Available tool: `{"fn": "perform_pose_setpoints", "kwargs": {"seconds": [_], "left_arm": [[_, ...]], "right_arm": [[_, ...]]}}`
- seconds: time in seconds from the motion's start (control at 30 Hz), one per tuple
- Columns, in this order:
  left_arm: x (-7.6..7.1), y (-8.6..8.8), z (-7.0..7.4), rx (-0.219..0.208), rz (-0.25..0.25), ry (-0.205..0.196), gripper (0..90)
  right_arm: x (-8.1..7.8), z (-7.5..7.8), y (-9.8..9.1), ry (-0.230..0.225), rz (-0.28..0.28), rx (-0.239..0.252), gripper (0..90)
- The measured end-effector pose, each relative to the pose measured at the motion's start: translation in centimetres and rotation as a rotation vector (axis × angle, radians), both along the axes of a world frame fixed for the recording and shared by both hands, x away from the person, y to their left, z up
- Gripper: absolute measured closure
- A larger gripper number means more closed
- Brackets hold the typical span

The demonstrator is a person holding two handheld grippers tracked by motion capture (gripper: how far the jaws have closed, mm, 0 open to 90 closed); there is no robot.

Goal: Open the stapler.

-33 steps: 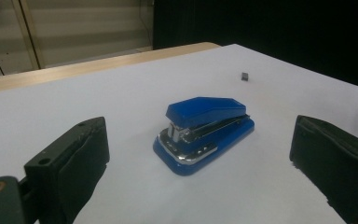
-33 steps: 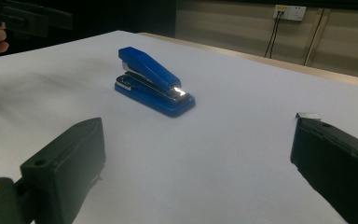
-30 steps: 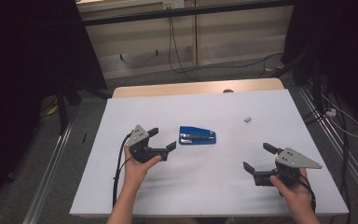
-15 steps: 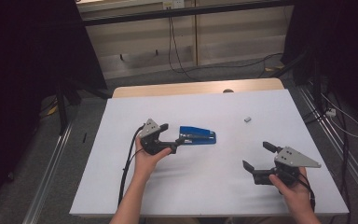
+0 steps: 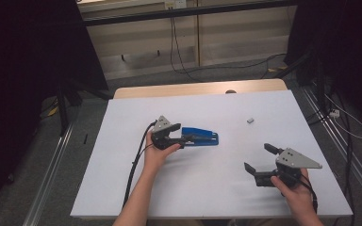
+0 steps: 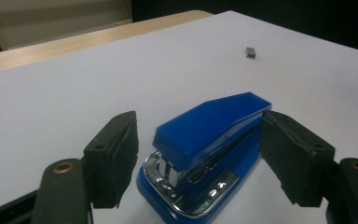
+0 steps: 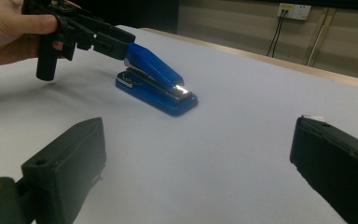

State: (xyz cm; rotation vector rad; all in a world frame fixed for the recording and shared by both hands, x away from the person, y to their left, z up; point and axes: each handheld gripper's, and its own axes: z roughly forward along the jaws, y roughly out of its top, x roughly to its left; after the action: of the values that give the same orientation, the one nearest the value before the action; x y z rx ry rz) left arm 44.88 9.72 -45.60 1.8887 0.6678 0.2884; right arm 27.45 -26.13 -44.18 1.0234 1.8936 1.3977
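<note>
Bare white table (image 5: pixel 207 188) is left open between the two grippers. The middle is blocked by the stapler (image 5: pixel 200 138), flanked by the left gripper (image 5: pixel 181 138). A small grey block (image 5: pixel 250 120) lies far right.

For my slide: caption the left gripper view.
Hand-held gripper closing, its open jaws straddling a blue stapler on a white table.

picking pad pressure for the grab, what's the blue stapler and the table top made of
Blue stapler: glossy moulded plastic shell by its even sheen; its inner parts look like chromed metal, mirror-bright. Table top: matte white, probably laminate or a sheet; no glare.
</note>
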Motion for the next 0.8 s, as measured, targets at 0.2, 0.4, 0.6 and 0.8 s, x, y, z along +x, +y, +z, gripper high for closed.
{"fn": "perform_pose_setpoints", "kwargs": {"seconds": [0.2,0.4,0.6,0.8], "left_arm": [[0.5,-0.2,-0.4,0.011,-0.017,0.009,34.2],[0.9,-0.2,-0.7,0.011,-0.035,0.033,38.2],[1.1,-0.4,-0.7,0.023,-0.077,0.03,44.4],[1.3,-0.1,-0.6,0.001,-0.088,0.044,46.0]], "right_arm": [[0.0,-0.1,-0.1,0.002,-0.001,-0.002,3.2],[-0.1,-0.1,-0.2,0.002,-0.008,-0.009,3.4],[-0.2,0.0,-0.3,-0.001,-0.009,-0.019,3.7],[-0.2,0.0,-0.4,-0.003,-0.009,-0.023,3.8]]}}
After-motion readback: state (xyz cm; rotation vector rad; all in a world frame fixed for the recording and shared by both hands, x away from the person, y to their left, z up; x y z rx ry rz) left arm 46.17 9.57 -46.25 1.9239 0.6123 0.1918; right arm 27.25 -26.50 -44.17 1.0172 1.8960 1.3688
